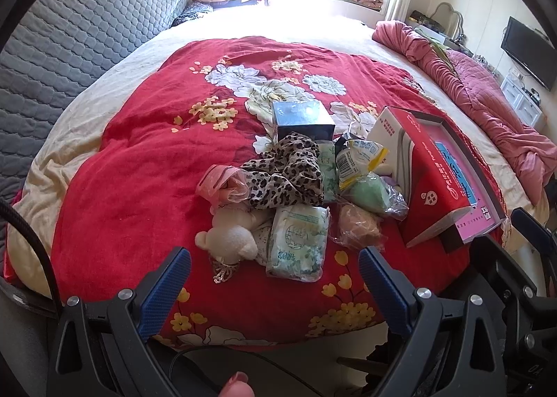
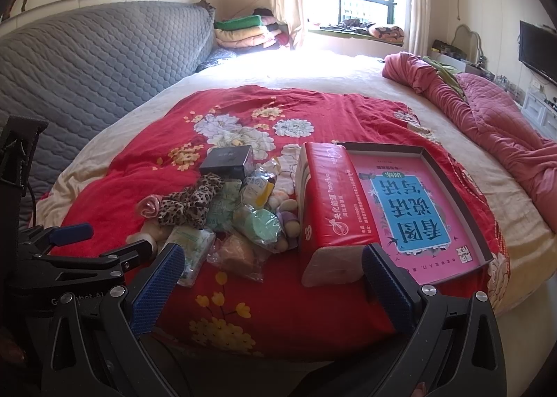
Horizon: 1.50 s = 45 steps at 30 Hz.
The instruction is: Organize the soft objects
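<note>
Opening step, nothing lifted so far: left gripper and right gripper both spread wide and empty, held short of the heap on the red flowered quilt. Soft pile just left of the shallow grey tray with the pink-and-blue book: leopard-print fabric scarf, cream plush toy, pale green plastic-wrapped tissue pack. Red paper tissue brick leaning on the tray's left wall. Next, probably: reach to the nearest pack, close across its narrow sides, lift toward the tray
</note>
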Each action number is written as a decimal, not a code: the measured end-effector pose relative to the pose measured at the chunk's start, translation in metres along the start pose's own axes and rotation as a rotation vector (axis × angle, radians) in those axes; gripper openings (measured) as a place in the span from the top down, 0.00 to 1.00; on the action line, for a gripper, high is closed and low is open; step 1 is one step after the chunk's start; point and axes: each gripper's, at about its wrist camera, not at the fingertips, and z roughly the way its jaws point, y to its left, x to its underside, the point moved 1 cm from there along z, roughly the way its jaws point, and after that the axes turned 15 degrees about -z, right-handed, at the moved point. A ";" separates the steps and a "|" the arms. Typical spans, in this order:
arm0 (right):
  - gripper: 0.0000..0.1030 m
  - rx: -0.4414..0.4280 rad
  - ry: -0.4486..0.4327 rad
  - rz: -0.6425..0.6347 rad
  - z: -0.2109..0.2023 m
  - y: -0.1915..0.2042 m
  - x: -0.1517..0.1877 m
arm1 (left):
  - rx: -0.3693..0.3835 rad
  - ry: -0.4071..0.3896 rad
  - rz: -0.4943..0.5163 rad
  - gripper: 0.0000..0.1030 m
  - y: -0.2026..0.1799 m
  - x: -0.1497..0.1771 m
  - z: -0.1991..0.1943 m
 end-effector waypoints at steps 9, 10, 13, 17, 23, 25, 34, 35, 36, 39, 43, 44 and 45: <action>0.01 0.000 0.000 0.000 0.000 0.001 0.000 | 0.001 -0.002 -0.006 0.06 0.002 -0.001 0.000; 0.01 0.000 -0.002 -0.001 0.000 0.001 0.000 | 0.003 -0.001 -0.007 0.06 0.002 -0.001 0.000; 0.01 -0.002 0.003 0.000 0.001 0.001 0.000 | 0.005 0.004 -0.014 0.06 0.004 -0.002 0.002; 0.01 -0.008 0.012 -0.002 0.005 0.003 0.002 | 0.008 0.015 -0.031 0.06 0.010 -0.002 0.006; 0.01 -0.027 0.035 -0.025 0.021 0.009 0.001 | 0.007 0.046 -0.090 0.06 0.033 -0.007 0.017; 0.01 -0.028 0.038 -0.046 0.028 0.012 -0.002 | 0.008 0.058 -0.132 0.06 0.047 -0.012 0.023; 0.01 0.007 0.062 -0.137 0.063 0.019 -0.014 | 0.017 0.083 -0.260 0.06 0.093 -0.032 0.045; 0.01 0.009 0.067 -0.140 0.066 0.020 -0.014 | 0.020 0.086 -0.263 0.06 0.093 -0.033 0.047; 0.01 0.011 0.067 -0.144 0.069 0.019 -0.014 | 0.025 0.092 -0.262 0.06 0.093 -0.036 0.050; 0.01 0.024 0.072 -0.155 0.077 0.019 -0.015 | 0.049 0.104 -0.267 0.06 0.089 -0.043 0.060; 0.01 0.036 0.076 -0.153 0.085 0.013 -0.017 | 0.087 0.100 -0.265 0.06 0.078 -0.055 0.069; 0.01 0.041 0.076 -0.154 0.086 0.012 -0.018 | 0.089 0.096 -0.259 0.07 0.074 -0.058 0.071; 0.01 0.045 0.076 -0.155 0.088 0.011 -0.018 | 0.095 0.093 -0.258 0.09 0.071 -0.061 0.074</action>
